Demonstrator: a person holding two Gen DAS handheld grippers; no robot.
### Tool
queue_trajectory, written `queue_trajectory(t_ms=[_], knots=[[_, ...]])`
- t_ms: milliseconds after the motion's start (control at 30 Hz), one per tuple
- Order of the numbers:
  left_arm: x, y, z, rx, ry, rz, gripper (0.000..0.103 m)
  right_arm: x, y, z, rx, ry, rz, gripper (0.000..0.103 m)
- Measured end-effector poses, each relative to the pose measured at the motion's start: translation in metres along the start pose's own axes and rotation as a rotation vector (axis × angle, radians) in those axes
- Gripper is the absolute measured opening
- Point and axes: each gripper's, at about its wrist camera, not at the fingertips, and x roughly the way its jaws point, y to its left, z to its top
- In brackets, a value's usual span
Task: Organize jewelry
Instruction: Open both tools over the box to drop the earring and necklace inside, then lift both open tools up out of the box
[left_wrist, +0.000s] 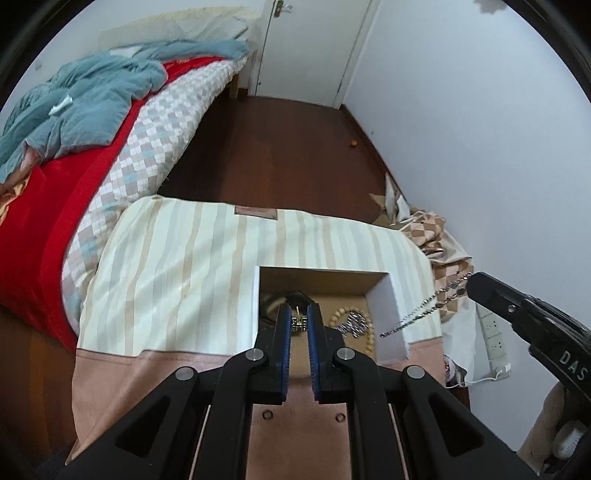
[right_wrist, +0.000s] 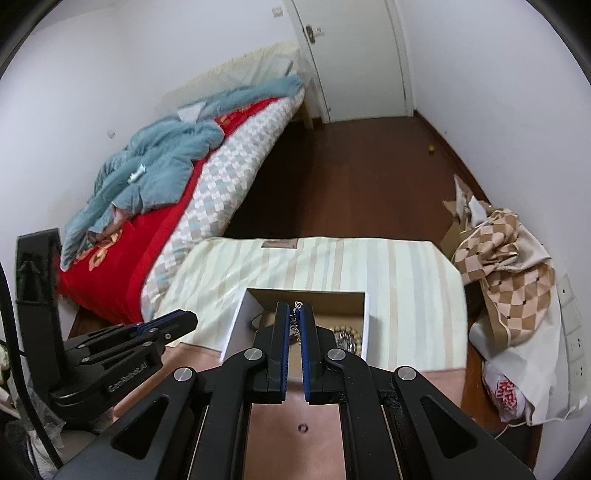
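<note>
- Bed (left_wrist: 92, 206) along the left wall, with a red blanket (right_wrist: 147, 236) and a checked quilt (left_wrist: 155, 140) over its edge.
- Blue-grey garment (right_wrist: 155, 173) lay crumpled on the red blanket.
- White door (right_wrist: 354, 55) stood shut at the far end.
- Dark wooden floor (left_wrist: 280, 147), small orange thing (right_wrist: 430, 148) near the right wall.
- Striped cloth (left_wrist: 177, 266) covered the table.
- Tan checked fabric (right_wrist: 513, 266) heaped at right, beside torn cardboard (right_wrist: 463, 206).
- Wall sockets (left_wrist: 493, 332).
</note>
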Motion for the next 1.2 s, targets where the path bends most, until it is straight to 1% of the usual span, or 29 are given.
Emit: queue_trajectory(t_ms=[100, 167, 300, 400, 467, 567, 600, 633, 667, 700, 733, 800, 867, 933, 1000, 1067, 1133, 1200], knots=[[0.024, 0.007, 0.007, -0.031, 0.060, -0.029, 0.006, 0.033, -0.008, 0.011, -0.006, 0.055, -0.024, 0.006], [0.042, 0.012, 0.006, -0.073, 0.113, -0.069, 0.006, 0.053, -0.016, 0.014, -0.005, 0.091, -0.034, 0.006], [0.067, 0.009, 0.007, -0.091, 0.170, -0.113, 0.006, 0.088, -0.027, 0.019, -0.024, 0.142, -0.080, 0.006], [0.079, 0.004, 0.010, -0.096, 0.192, -0.118, 0.006, 0.103, -0.034, 0.021, -0.041, 0.164, -0.093, 0.006], [0.085, 0.003, 0.013, -0.123, 0.202, -0.123, 0.008, 0.107, -0.037, 0.021, -0.047, 0.174, -0.102, 0.006], [0.084, 0.004, 0.020, -0.118, 0.189, -0.092, 0.012, 0.112, -0.042, 0.024, -0.031, 0.206, -0.078, 0.007], [0.082, 0.004, 0.022, -0.110, 0.177, -0.075, 0.023, 0.112, -0.042, 0.024, -0.032, 0.213, -0.077, 0.007], [0.080, 0.003, 0.025, -0.101, 0.166, -0.047, 0.046, 0.112, -0.045, 0.023, -0.029, 0.217, -0.077, 0.007], [0.077, 0.004, 0.027, -0.092, 0.150, -0.022, 0.062, 0.111, -0.046, 0.022, -0.024, 0.216, -0.078, 0.009], [0.072, 0.004, 0.028, -0.084, 0.127, 0.006, 0.084, 0.110, -0.048, 0.022, -0.019, 0.216, -0.078, 0.016], [0.068, 0.005, 0.028, -0.081, 0.110, 0.018, 0.086, 0.108, -0.049, 0.021, -0.015, 0.215, -0.078, 0.021], [0.062, 0.008, 0.029, -0.065, 0.091, 0.050, 0.086, 0.102, -0.051, 0.017, -0.005, 0.206, -0.076, 0.043], [0.055, 0.010, 0.026, -0.043, 0.069, 0.106, 0.088, 0.095, -0.051, 0.013, 0.002, 0.198, -0.077, 0.051], [0.049, 0.012, 0.022, -0.016, 0.046, 0.154, 0.103, 0.089, -0.050, 0.008, 0.007, 0.192, -0.087, 0.062], [0.042, 0.014, 0.016, 0.016, 0.016, 0.215, 0.103, 0.084, -0.048, 0.003, 0.007, 0.184, -0.103, 0.083], [0.036, 0.014, 0.010, 0.037, -0.006, 0.258, 0.103, 0.079, -0.042, -0.006, -0.010, 0.176, -0.154, 0.094], [0.031, 0.016, 0.003, 0.045, -0.020, 0.285, 0.103, 0.075, -0.038, -0.013, -0.019, 0.178, -0.193, 0.097], [0.027, 0.018, -0.002, 0.049, -0.026, 0.303, 0.103, 0.072, -0.033, -0.024, -0.023, 0.182, -0.233, 0.103]])
